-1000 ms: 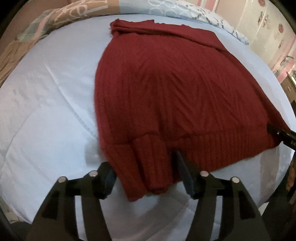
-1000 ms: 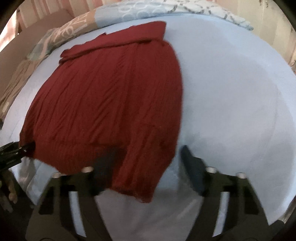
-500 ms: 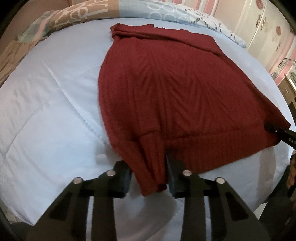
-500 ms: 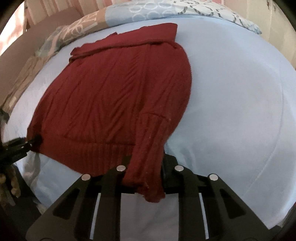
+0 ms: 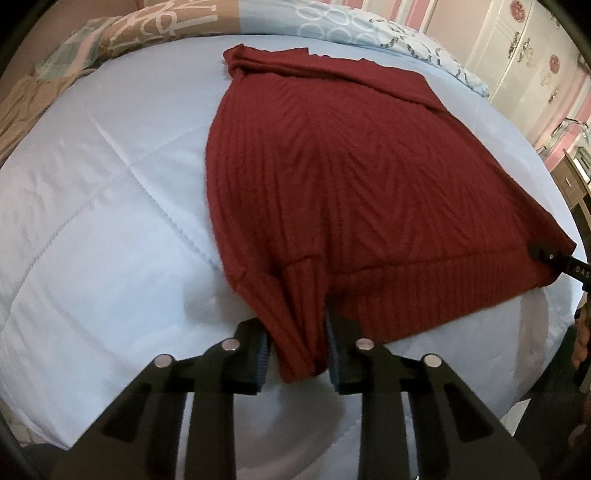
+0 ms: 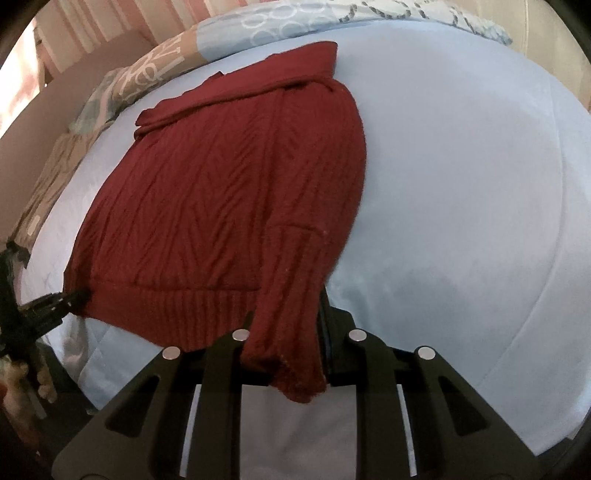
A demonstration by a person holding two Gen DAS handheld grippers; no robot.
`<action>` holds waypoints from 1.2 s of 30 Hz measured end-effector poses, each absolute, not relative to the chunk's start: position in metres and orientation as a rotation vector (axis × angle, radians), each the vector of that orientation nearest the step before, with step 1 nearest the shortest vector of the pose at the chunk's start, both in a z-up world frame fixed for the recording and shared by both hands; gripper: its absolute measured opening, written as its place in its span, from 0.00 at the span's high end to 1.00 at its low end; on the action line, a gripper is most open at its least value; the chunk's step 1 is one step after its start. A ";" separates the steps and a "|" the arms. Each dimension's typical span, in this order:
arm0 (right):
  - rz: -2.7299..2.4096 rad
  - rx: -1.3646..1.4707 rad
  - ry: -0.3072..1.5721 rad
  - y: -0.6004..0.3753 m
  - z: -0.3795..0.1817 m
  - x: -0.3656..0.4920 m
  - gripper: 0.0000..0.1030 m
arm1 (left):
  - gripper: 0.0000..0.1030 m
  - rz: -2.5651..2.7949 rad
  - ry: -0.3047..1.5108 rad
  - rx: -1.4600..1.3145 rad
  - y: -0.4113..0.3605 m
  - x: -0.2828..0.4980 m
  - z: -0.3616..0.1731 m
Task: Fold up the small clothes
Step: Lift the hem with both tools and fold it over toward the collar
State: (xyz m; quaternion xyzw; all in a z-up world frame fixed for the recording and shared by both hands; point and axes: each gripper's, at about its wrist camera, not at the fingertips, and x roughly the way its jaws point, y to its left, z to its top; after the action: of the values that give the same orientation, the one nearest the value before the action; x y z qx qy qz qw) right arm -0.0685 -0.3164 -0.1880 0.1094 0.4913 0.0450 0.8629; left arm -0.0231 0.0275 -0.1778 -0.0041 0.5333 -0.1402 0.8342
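Observation:
A dark red ribbed sweater (image 5: 351, 177) (image 6: 221, 192) lies flat on the bed, hem toward me, with its sleeves folded down along the sides. My left gripper (image 5: 297, 332) has the near left sleeve cuff bunched between its pads, and its jaws are closing on it. My right gripper (image 6: 284, 332) is shut on the near right sleeve cuff, which hangs out below the jaws. Each gripper's tip also shows in the other view, at the sweater's far hem corner: the right gripper (image 5: 554, 258), the left gripper (image 6: 55, 302).
A pale blue quilt (image 5: 92, 240) (image 6: 461, 184) covers the bed, bare to the left and right of the sweater. Patterned pillows (image 5: 166, 22) (image 6: 155, 74) line the far edge. A white wardrobe (image 5: 535, 55) and a wooden nightstand (image 5: 572, 181) stand beyond the bed's right side.
Both grippers were open astride the sleeve cuffs and have closed on them. The cuffs are now bunched narrow between the pads. The sweater body has stayed put.

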 end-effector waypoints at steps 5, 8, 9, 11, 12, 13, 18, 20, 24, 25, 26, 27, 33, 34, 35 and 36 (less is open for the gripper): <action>0.115 0.170 0.962 -0.309 -0.169 -0.070 0.83 | 0.80 -0.309 1.083 -0.005 0.028 -0.022 -0.163; 0.121 0.164 0.923 -0.308 -0.158 -0.068 0.83 | 0.80 -0.311 1.042 -0.013 0.031 -0.019 -0.151; 0.123 0.156 0.910 -0.307 -0.154 -0.066 0.83 | 0.80 -0.310 1.021 -0.016 0.032 -0.016 -0.145; 0.125 0.130 0.889 -0.304 -0.147 -0.062 0.83 | 0.80 -0.309 0.993 -0.011 0.032 -0.010 -0.136; 0.127 0.124 0.877 -0.302 -0.143 -0.059 0.83 | 0.80 -0.308 0.978 -0.002 0.031 -0.007 -0.131; 0.128 0.122 0.865 -0.301 -0.140 -0.056 0.83 | 0.80 -0.305 0.957 0.011 0.030 -0.002 -0.126; 0.135 0.115 0.809 -0.301 -0.125 -0.039 0.83 | 0.80 -0.299 0.895 0.026 0.031 0.022 -0.110; 0.136 0.111 0.788 -0.302 -0.122 -0.027 0.83 | 0.80 -0.294 0.873 0.039 0.030 0.033 -0.106; 0.136 0.113 0.756 -0.304 -0.117 -0.006 0.83 | 0.81 -0.277 0.825 0.090 0.022 0.060 -0.099; 0.133 0.110 0.749 -0.304 -0.116 0.000 0.83 | 0.81 -0.277 0.819 0.099 0.021 0.066 -0.098; 0.127 0.111 0.740 -0.306 -0.115 0.009 0.83 | 0.81 -0.274 0.813 0.108 0.019 0.072 -0.097; 0.122 0.114 0.734 -0.307 -0.114 0.018 0.83 | 0.81 -0.270 0.803 0.119 0.016 0.082 -0.096; 0.099 0.130 0.707 -0.318 -0.111 0.075 0.83 | 0.81 -0.253 0.781 0.149 0.004 0.130 -0.097; 0.095 0.129 0.704 -0.319 -0.111 0.087 0.83 | 0.81 -0.250 0.777 0.154 0.002 0.140 -0.098; 0.092 0.130 0.703 -0.319 -0.111 0.099 0.83 | 0.81 -0.246 0.774 0.158 0.000 0.151 -0.098; 0.090 0.135 0.700 -0.320 -0.110 0.114 0.83 | 0.81 -0.242 0.772 0.160 -0.001 0.165 -0.099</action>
State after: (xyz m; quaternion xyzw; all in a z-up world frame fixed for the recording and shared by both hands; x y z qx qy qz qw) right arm 0.1139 -0.3203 -0.1102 0.0659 0.3424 0.0440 0.9362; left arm 0.1653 -0.0010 -0.0989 0.0777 0.3750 -0.1177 0.9162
